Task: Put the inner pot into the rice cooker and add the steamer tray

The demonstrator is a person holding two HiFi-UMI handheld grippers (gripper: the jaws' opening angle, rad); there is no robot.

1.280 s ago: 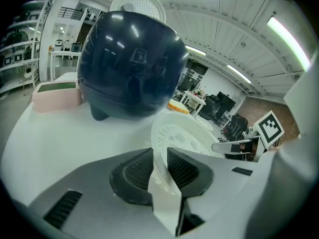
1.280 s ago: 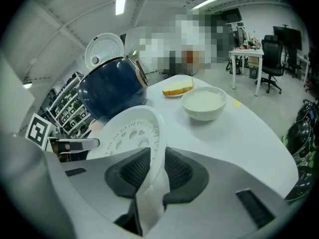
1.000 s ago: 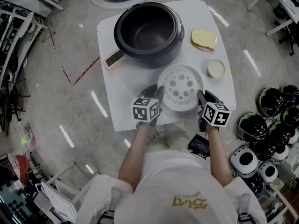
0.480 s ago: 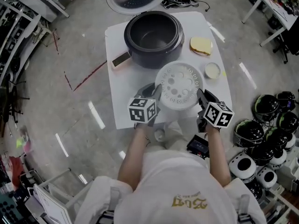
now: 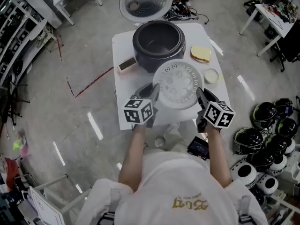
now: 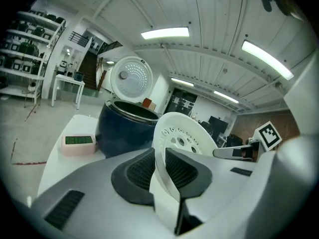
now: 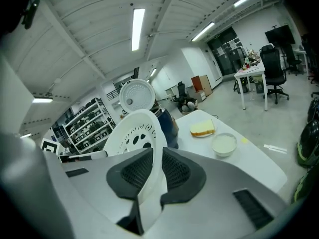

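Observation:
The white perforated steamer tray (image 5: 177, 84) hangs in the air over the table's near half, held by its rim on both sides. My left gripper (image 5: 154, 92) grips its left edge and my right gripper (image 5: 200, 95) its right edge; both pairs of jaws are closing on the rim. The left gripper view shows the tray (image 6: 182, 138) edge-on between the ribbed pads (image 6: 142, 168), and the right gripper view shows the tray (image 7: 137, 131) the same way. Beyond it stands the dark rice cooker (image 5: 157, 41) with its dark inner pot inside and its lid (image 5: 145, 1) swung open.
On the white table (image 5: 126, 111) a pink box with a green display (image 5: 126, 63) lies left of the cooker. A yellow sponge-like piece on a plate (image 5: 200, 54) and a small white bowl (image 5: 211, 75) sit at the right. Helmets (image 5: 262, 139) crowd the floor at the right.
Both grippers have risen with the steamer tray, which has left the table and moved toward the cooker.

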